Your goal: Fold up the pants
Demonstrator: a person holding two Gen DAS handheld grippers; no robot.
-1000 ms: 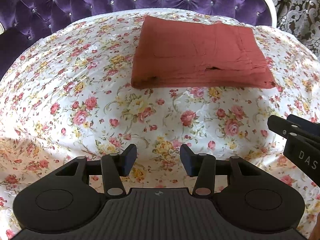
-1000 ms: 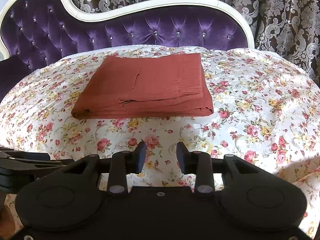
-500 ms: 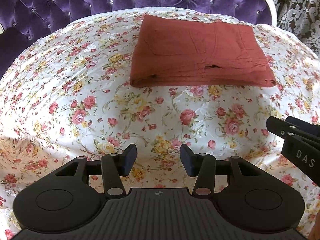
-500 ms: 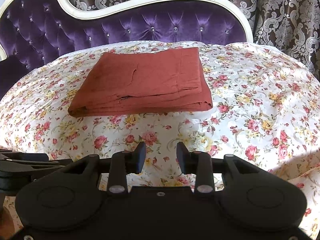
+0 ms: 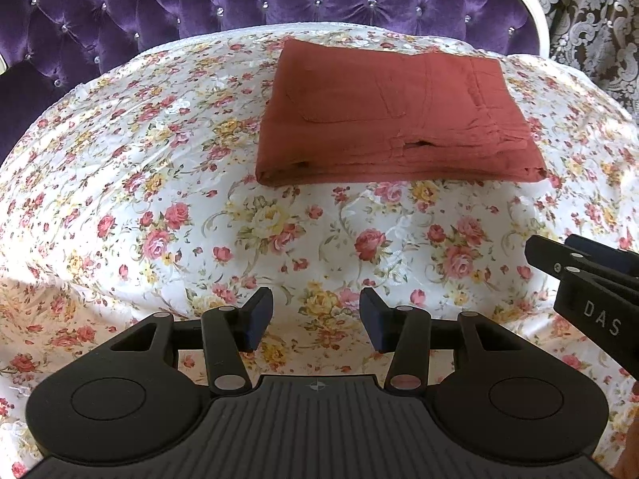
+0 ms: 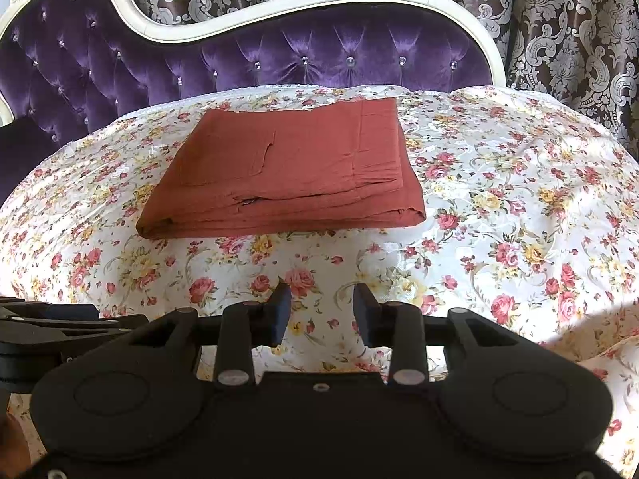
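Left wrist view first: the left tool (image 5: 316, 315) sits at the bottom middle of the frame, fingers spread apart with nothing between them, just flowered sheet (image 5: 159, 207) showing through the gap. One pair of pants (image 5: 391, 115), rust red, is folded into a flat rectangle in the upper middle of the frame, lying on the bed well clear of the tool. You can see a pocket seam on top and the stacked layers along the near edge. Nothing sits between the tool and the pants, only open sheet. Behind the pants there's one purple tufted headboard (image 5: 199, 4) with little crystal buttons running across the top of the frame, and a patterned curtain (image 5: 591, 12) in the upper right corner. The right tool (image 5: 591, 291) pokes in from the right edge, seen side-on, with "DAS" lettered on it.

Right wrist view: the right tool (image 6: 321, 313) is at the bottom middle, also spread and holding nothing. The same single folded pants (image 6: 291, 171) lie a bit left of centre on the sheet (image 6: 519, 219), apart from the tool. The headboard (image 6: 279, 52) with its white curvy frame fills the upper left, curtain (image 6: 567, 32) behind it and down the right side. The left tool (image 6: 60, 327) shows at the lower left edge.
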